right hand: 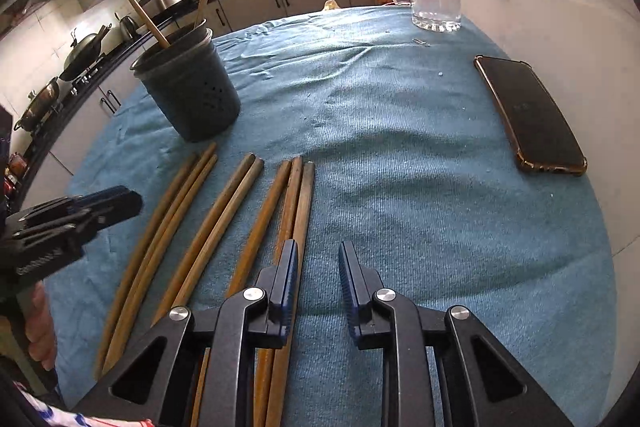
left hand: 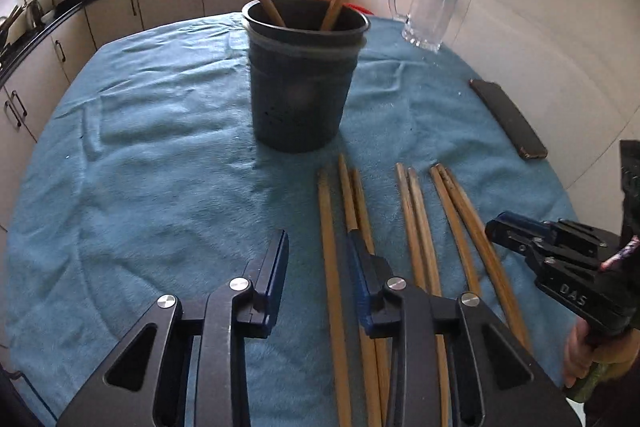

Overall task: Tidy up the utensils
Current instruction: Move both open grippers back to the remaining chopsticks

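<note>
Wooden chopsticks (right hand: pixel 224 211) tightly bunched, both grippers (left hand: pixel 320 267) (right hand: pixel 318 279) apart and empty: risks pinching two together or scattering neighbours.

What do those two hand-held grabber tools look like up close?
The left gripper and right gripper are alike: angular black frames with triangular cut-outs, round silver pivot pins and blue-lined jaws. Seen side-on, the right one's black body bears pale raised lettering. Each sits on a handle held in a person's hand; a patterned sleeve edge shows.
</note>
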A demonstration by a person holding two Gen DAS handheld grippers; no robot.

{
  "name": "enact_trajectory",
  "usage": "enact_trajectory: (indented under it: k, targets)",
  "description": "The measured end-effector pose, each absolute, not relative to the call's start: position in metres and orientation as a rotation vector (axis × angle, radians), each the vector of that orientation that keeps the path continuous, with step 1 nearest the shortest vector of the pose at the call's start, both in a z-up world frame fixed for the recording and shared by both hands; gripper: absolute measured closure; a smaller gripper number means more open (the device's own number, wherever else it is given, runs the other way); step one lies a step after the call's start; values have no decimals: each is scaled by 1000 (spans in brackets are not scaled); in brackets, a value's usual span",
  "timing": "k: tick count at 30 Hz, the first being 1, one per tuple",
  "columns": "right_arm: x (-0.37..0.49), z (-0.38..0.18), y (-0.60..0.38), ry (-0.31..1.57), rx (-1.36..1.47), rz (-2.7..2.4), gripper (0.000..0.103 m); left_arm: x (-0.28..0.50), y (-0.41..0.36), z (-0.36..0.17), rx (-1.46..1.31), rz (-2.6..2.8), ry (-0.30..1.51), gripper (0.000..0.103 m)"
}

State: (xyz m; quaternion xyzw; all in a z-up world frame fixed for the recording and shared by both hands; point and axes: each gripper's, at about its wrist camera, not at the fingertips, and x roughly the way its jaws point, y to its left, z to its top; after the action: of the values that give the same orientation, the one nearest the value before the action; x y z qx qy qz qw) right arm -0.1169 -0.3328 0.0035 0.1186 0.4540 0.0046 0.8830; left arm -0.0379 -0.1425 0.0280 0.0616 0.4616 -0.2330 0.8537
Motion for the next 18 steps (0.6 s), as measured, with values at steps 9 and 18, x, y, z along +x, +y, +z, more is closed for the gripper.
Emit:
enact_trajectory:
  k: [9, 18]
  targets:
    - [-99, 3, -318, 951, 179, -10, 81, -19, -165, 15, 195, -441, 996, 89]
    - [-97, 2, -323, 994, 163, -55, 94, -11, -168, 12, 199, -408, 1018, 96]
